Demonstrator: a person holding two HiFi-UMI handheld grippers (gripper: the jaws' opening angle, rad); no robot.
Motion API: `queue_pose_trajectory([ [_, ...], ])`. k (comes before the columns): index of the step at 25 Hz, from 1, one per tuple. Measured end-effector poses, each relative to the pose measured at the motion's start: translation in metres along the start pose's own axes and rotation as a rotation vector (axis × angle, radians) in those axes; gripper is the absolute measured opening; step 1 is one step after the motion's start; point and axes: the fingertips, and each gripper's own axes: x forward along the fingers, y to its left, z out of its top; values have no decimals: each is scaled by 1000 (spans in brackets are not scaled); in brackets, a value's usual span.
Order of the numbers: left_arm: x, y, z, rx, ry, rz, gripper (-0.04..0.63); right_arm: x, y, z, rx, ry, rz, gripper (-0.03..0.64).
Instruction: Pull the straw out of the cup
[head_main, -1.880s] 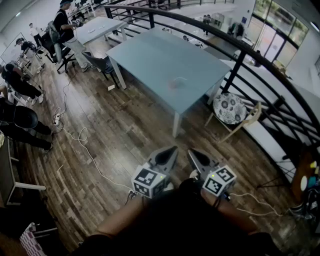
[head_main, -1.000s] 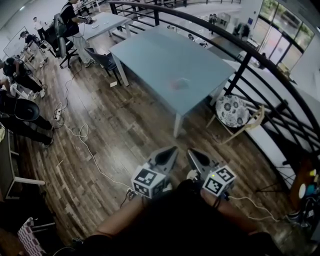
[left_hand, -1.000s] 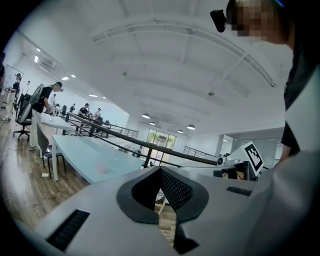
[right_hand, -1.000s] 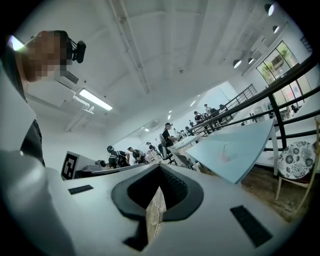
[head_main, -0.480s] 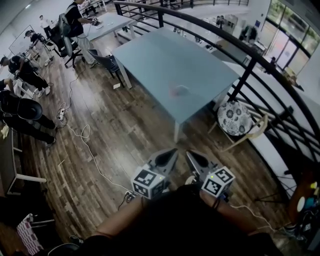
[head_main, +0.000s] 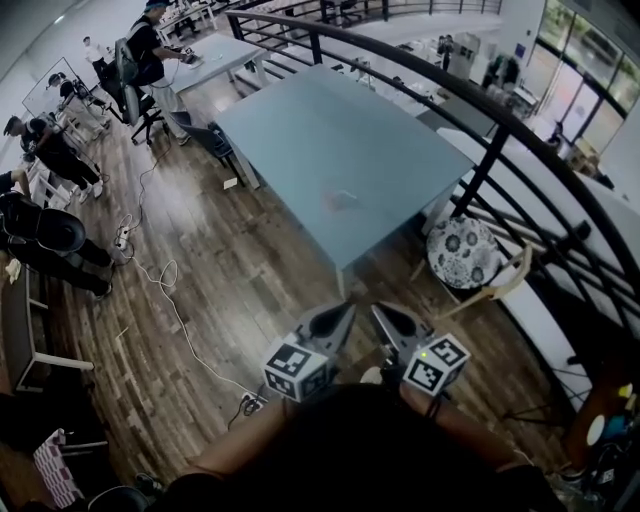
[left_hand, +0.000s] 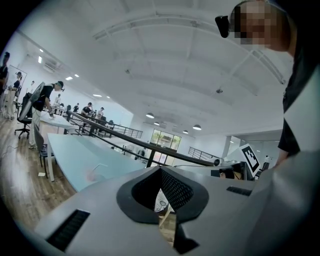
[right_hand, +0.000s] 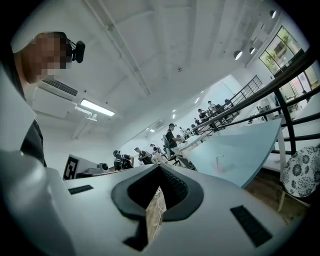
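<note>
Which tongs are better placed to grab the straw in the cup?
Left, marginally. The left tongs and right tongs are shut, far from the cup on the table, which sits slightly toward the left side.

The left gripper (left_hand: 161, 172) is seen from behind, and its two dark pads are pressed together, with only a thin slit left between them and nothing held there. Beyond it, to the left, a pale blue table (left_hand: 70, 152) is shown, on which a small cup (left_hand: 91, 175) is placed, well apart from the gripper. A straw (left_hand: 99, 167) is stood in the cup, its top bent to the right. A black railing (left_hand: 120, 145) is seen behind the table. At the right, a marker cube (left_hand: 250, 158) is visible.
</note>
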Motion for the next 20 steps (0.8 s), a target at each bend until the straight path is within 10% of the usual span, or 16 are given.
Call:
queue_pose_trajectory([
  [20,65,-2,2,-37,16,13,11,-6,-61,24,36,19,11,9],
])
